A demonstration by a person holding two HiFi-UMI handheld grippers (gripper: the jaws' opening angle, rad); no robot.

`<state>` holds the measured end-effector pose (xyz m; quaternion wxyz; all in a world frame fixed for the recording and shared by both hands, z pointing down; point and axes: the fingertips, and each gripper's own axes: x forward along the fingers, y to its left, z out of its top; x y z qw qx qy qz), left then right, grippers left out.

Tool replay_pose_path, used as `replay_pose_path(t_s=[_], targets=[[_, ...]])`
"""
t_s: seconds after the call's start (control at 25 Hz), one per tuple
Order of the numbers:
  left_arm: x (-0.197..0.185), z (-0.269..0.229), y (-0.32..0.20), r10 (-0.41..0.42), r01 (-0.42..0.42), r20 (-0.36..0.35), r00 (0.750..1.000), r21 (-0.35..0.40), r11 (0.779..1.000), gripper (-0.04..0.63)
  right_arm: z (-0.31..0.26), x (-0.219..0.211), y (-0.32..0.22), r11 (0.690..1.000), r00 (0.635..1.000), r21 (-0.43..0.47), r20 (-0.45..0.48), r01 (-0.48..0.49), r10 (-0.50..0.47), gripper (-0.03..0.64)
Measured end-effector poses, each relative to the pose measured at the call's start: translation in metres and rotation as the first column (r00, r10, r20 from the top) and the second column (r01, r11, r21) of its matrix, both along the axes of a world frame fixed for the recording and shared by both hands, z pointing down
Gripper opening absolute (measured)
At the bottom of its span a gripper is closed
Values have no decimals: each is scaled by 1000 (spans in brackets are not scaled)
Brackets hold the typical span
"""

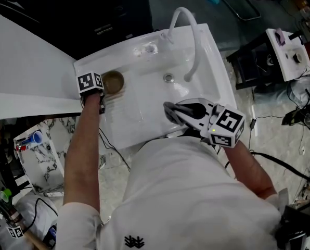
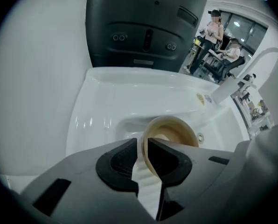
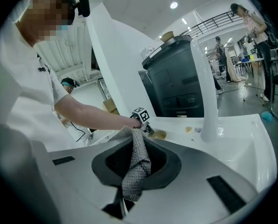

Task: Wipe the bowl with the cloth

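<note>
Subject of the task: the bowl (image 2: 171, 129), tan, round and so without a long axis to line up on. It rests on the left part of the white sink (image 1: 207, 61), well clear of the faucet (image 1: 191, 30). The left gripper (image 2: 143, 146) points steeply down at the bowl's near rim. Its jaws stand a little apart, with the rim passing between them close against the right-hand pad and a clear gap on the other side. It is judged open and not clamping. The right gripper (image 1: 185, 111) is closed on the cloth (image 3: 136, 167), a grey woven piece that hangs in a fold from between its jaws. Governing relation: the cloth is well apart from the bowl, at the sink's front edge near the person's body, and the bowl lies across the basin toward the left (dead ahead of the cloth in the right gripper view). The left hand is therefore the nearer one, and the right must carry the cloth over. Wiping is judged not yet begun, and an unclamped bowl may slide under the first stroke.
</note>
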<state>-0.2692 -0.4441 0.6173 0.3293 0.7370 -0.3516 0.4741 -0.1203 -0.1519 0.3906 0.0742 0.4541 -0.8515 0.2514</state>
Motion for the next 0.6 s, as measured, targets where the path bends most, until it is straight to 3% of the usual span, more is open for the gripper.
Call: replay_pose_path(t_s=[0.24, 0.4, 0.6], targets=[[-4, -40, -4, 14, -4, -50, 999, 181, 984, 78, -2, 1, 12, 1000, 1000, 21, -17, -17, 18, 35], [-2, -79, 10, 31, 23, -176, 984, 298, 954, 36, -5, -1, 21, 999, 999, 34, -23, -22, 22, 35], [6, -120, 56, 91, 47, -360, 928, 357, 933, 17, -4, -8, 30, 999, 999, 34, -42, -14, 16, 35]])
